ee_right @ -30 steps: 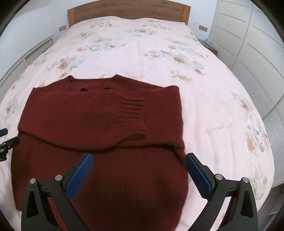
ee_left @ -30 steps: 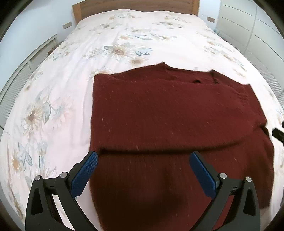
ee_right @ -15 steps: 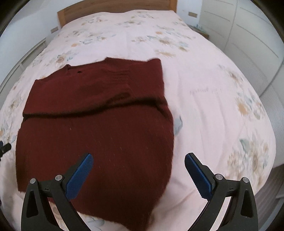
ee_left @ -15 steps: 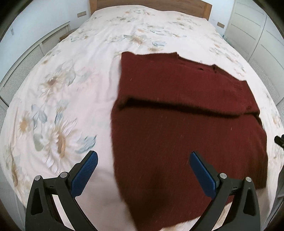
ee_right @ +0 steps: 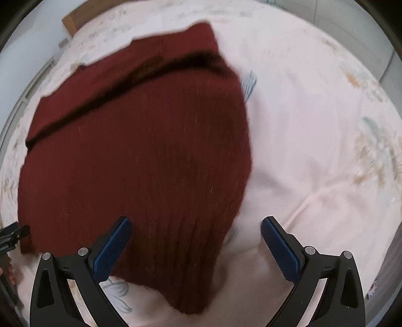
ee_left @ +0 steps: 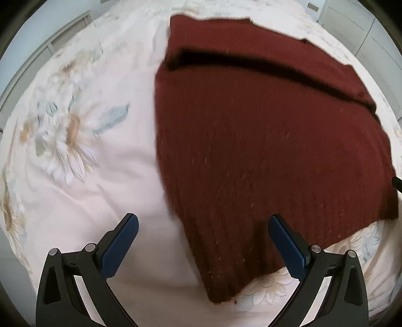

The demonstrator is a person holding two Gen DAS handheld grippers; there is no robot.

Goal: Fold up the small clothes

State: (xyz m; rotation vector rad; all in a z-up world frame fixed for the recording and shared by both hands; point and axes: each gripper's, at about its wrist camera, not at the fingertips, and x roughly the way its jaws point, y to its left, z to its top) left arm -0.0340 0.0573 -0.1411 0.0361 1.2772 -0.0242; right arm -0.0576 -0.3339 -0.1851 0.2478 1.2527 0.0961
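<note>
A dark red knitted sweater lies flat on the bed, its sleeves folded across the upper body. It also shows in the right wrist view. My left gripper is open and empty, low over the sweater's near left hem corner. My right gripper is open and empty, low over the near right hem corner. The hem lies between each pair of jaws without being held. Both views are blurred by motion.
The bed has a pale floral cover that also shows in the right wrist view. A wooden headboard corner shows far off. The left gripper's tip shows at the right wrist view's left edge.
Both grippers have pulled back from over the sweater's middle and dropped toward its near hem corners, the left to the left side, the right to the right. Both stayed open.
</note>
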